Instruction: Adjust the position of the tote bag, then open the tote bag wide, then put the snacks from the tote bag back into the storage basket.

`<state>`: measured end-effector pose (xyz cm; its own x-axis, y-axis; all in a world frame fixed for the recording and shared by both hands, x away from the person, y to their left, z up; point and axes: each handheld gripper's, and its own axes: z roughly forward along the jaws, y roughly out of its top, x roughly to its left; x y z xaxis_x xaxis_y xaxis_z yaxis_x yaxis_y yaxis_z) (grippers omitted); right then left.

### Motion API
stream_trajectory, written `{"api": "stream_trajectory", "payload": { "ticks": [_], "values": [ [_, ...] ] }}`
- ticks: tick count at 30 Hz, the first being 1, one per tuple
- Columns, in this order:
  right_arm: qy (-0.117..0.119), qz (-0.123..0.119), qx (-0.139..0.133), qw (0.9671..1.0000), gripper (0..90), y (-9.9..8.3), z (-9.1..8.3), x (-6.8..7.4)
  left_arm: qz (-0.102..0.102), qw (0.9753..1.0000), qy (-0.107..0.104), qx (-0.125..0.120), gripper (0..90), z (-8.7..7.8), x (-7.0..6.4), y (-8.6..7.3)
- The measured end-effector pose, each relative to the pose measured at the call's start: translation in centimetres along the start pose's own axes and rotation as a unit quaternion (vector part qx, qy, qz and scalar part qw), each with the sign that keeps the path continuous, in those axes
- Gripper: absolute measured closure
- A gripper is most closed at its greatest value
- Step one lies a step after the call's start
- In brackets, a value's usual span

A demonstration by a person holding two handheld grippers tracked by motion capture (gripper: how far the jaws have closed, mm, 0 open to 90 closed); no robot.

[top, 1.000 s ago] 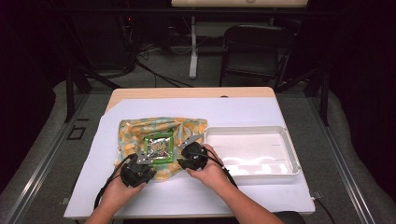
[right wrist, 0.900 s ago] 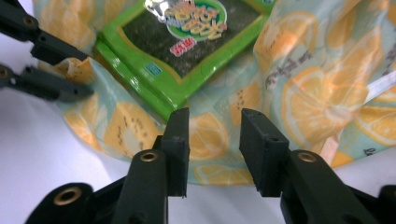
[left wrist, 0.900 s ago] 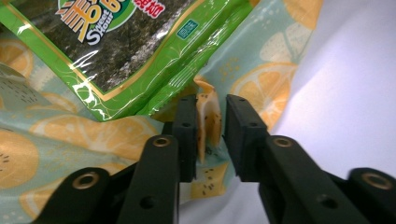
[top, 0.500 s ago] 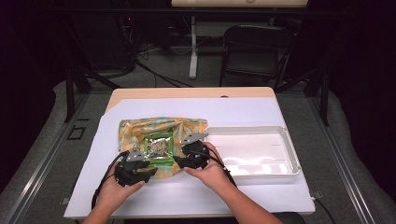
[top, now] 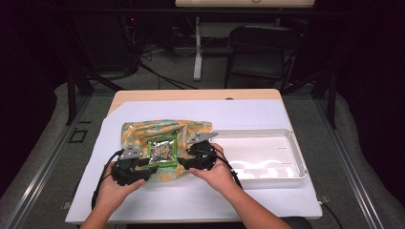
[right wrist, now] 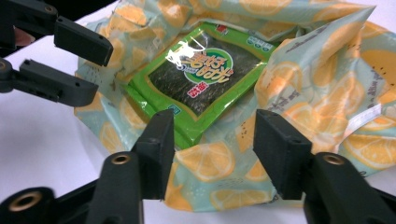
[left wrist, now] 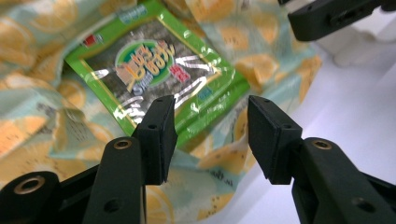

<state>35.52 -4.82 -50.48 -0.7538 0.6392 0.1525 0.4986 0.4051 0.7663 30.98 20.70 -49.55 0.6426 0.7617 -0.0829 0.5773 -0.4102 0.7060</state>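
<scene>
the left gripper (top: 152,169) sits low and left of centre in the high view, at the near left corner of the cloth (top: 138,134), its jaws apart with nothing between them. in the left gripper view the gap between the jaws (left wrist: 211,135) frames the near edge of the packet (left wrist: 154,79) and the lemon-print cloth under it. the packet (top: 163,151) is green with a dark middle and lies flat on the cloth, centre-left in the high view, between the two grippers. the right gripper (top: 184,160) is just right of the packet, its jaws also spread and empty. in the right gripper view the jaws (right wrist: 212,154) open over the cloth (right wrist: 317,79) just short of the packet (right wrist: 201,79), and the left gripper (right wrist: 93,72) shows at the upper left. a white tray (top: 296,152) lies at centre right, beside the cloth, on the white table (top: 267,112).
</scene>
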Motion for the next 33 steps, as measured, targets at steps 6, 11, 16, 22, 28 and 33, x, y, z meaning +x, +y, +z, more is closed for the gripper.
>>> {"api": "stream_trajectory", "payload": {
  "ticks": [6,11,16,22,28,33],
  "values": [
    [0.011,0.012,-0.006,0.9998,52.8,0.3,-0.1,-0.4,-0.014,0.9995,0.030,-0.001,53.3,0.2,0.6,0.8],
    [0.014,0.016,-0.001,0.9998,53.9,0.7,0.1,-0.8,-0.031,0.9987,0.039,-0.005,55.7,0.6,1.6,1.5],
    [0.031,0.028,-0.003,0.9991,55.7,1.6,0.5,-1.2,-0.051,0.9980,0.035,-0.012,55.6,0.7,2.6,2.9],
    [0.014,0.034,-0.010,0.9993,50.0,2.6,1.2,-1.0,-0.050,0.9968,0.062,-0.009,55.8,1.6,3.2,4.5],
    [-0.007,0.033,-0.006,0.9994,49.0,3.5,1.9,-1.0,-0.080,0.9948,0.062,-0.018,53.9,2.5,4.1,5.0],
    [-0.036,0.042,0.001,0.9985,53.3,3.6,2.9,-1.1,-0.081,0.9949,0.060,-0.009,53.7,2.9,4.6,4.8]
  ]
}}
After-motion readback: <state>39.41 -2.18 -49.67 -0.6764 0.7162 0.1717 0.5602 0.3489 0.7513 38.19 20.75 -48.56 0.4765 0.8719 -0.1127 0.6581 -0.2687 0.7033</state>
